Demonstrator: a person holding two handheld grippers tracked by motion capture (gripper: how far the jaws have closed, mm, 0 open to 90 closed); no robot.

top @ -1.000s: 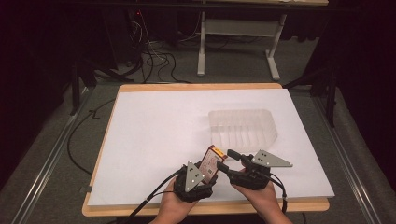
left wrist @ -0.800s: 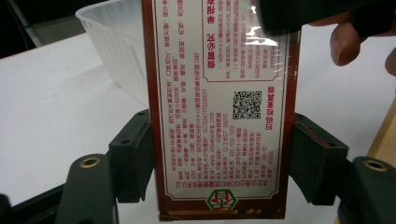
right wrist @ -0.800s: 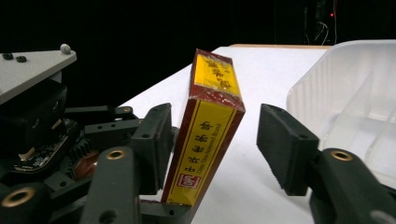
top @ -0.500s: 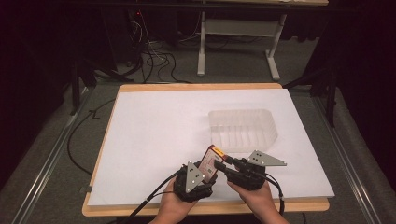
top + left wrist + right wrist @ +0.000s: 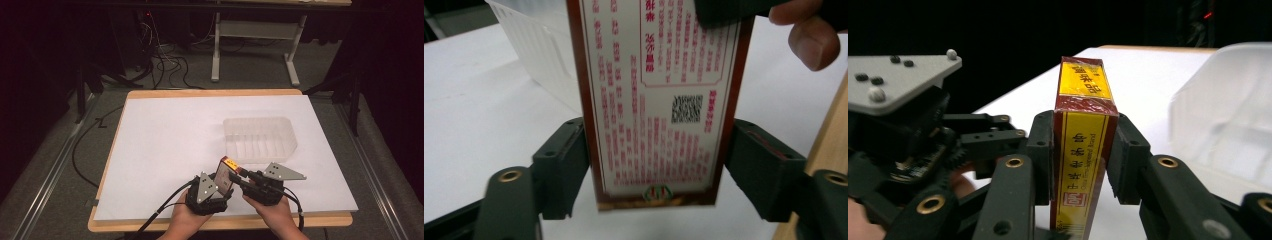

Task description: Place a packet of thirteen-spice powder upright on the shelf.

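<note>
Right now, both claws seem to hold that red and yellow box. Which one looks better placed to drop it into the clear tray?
Probably the right gripper: it sits on the clear tray's side and clamps the box across its narrow faces. The left gripper grips its wide faces, farther from the tray.

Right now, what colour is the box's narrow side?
Yellow with dark red edges, clearest in the right gripper view: box.
</note>
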